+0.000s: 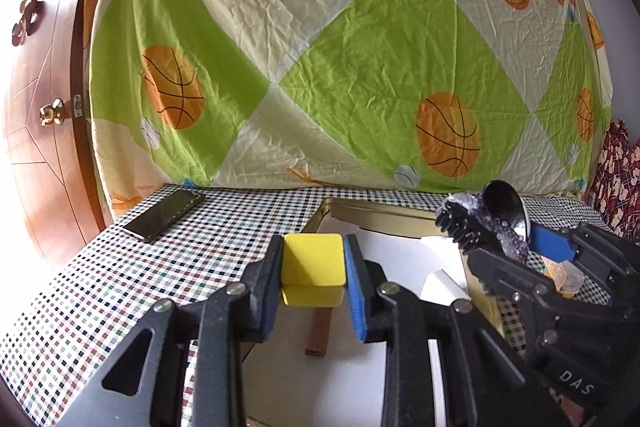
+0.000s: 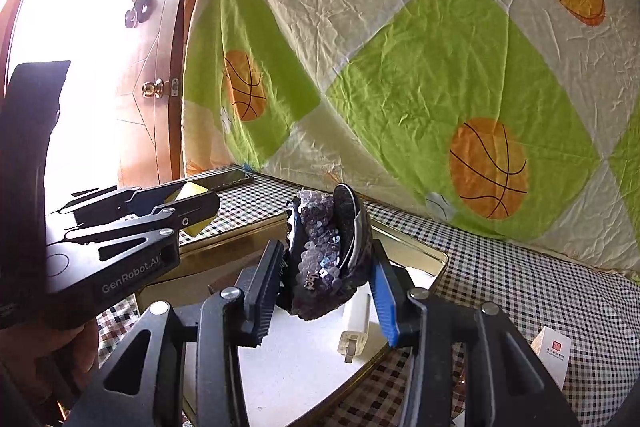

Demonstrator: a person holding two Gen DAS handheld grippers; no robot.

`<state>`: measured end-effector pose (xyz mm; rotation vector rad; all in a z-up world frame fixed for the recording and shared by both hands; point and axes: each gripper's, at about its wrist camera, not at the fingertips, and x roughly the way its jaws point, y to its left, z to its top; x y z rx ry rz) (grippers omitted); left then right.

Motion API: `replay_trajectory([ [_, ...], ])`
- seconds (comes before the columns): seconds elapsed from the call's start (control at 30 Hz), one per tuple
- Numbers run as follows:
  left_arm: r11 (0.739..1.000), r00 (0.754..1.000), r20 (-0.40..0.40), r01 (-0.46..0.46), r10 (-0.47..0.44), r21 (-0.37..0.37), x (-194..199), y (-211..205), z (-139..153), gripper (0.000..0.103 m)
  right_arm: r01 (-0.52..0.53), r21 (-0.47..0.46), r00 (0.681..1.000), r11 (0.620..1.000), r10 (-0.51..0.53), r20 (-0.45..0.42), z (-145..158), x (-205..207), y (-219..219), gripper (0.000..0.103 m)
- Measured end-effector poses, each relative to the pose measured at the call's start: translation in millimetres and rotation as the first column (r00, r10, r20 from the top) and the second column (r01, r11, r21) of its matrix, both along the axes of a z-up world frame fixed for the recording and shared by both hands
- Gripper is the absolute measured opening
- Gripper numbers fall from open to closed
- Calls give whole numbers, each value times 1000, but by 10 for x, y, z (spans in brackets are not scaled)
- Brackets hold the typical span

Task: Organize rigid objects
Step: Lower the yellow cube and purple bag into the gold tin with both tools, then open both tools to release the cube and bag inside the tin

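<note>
Between the left gripper (image 1: 313,277) pads: yellow block (image 1: 313,269), clamped | right gripper (image 2: 328,281): clamped on sequined shoe (image 2: 326,259), above gold tin (image 2: 416,255) | advice: lower each item level into tin, clear of charger (image 2: 354,329), before releasing.

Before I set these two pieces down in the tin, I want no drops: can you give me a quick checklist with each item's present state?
1. Left gripper jaws shut on the yellow block: ok.
2. Right gripper jaws shut on the purple sequined item: ok.
3. Gold tin open, white floor showing under both grippers: ok.
4. White charger already lies in the tin under the right gripper, so that spot is taken: not ok.
5. Phone lies on the checked cloth, apart from the tin: ok.
6. Room between the two grippers, which are close together: cannot tell.
</note>
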<state>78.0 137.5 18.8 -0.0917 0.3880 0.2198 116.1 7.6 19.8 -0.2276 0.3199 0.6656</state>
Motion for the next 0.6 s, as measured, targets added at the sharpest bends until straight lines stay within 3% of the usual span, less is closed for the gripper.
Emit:
replay_trajectory([
  [0.37, 997, 982, -171, 82, -80, 7, 382, -55, -61, 28, 1, -97, 986, 995, -17, -167, -216, 527, 202, 45],
  [0.6, 994, 965, -250, 93, -78, 49, 536, -121, -175, 28, 4, -106, 978, 994, -26, -209, -285, 622, 226, 46],
])
